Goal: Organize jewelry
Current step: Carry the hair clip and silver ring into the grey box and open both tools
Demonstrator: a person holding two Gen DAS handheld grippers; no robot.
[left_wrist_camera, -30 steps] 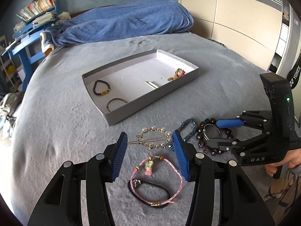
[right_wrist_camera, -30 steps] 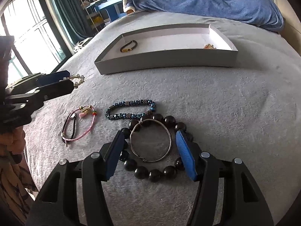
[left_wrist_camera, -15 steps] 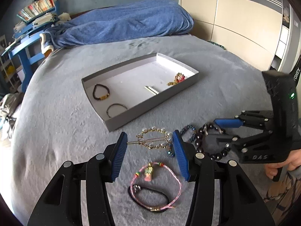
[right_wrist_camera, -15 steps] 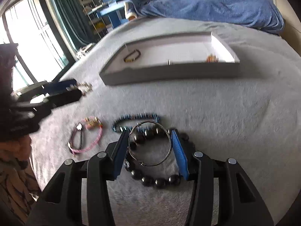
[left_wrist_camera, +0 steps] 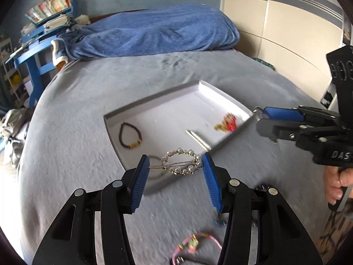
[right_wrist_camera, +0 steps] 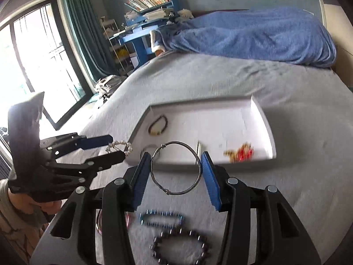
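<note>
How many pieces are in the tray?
4: beaded bracelet at left, thin bracelet in front of it, half hidden, silver bar in the middle, gold-and-red piece at right.

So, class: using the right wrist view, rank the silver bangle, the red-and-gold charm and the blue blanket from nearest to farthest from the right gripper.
1. Silver bangle, held between the right gripper's jaws.
2. Red-and-gold charm, in the tray's right corner.
3. Blue blanket, at the bed's far end.

Grey bed [right_wrist_camera: 297, 121], blue blanket [right_wrist_camera: 253, 37], tray [right_wrist_camera: 268, 130], approx 3–4 bracelets [right_wrist_camera: 161, 218] loose
</note>
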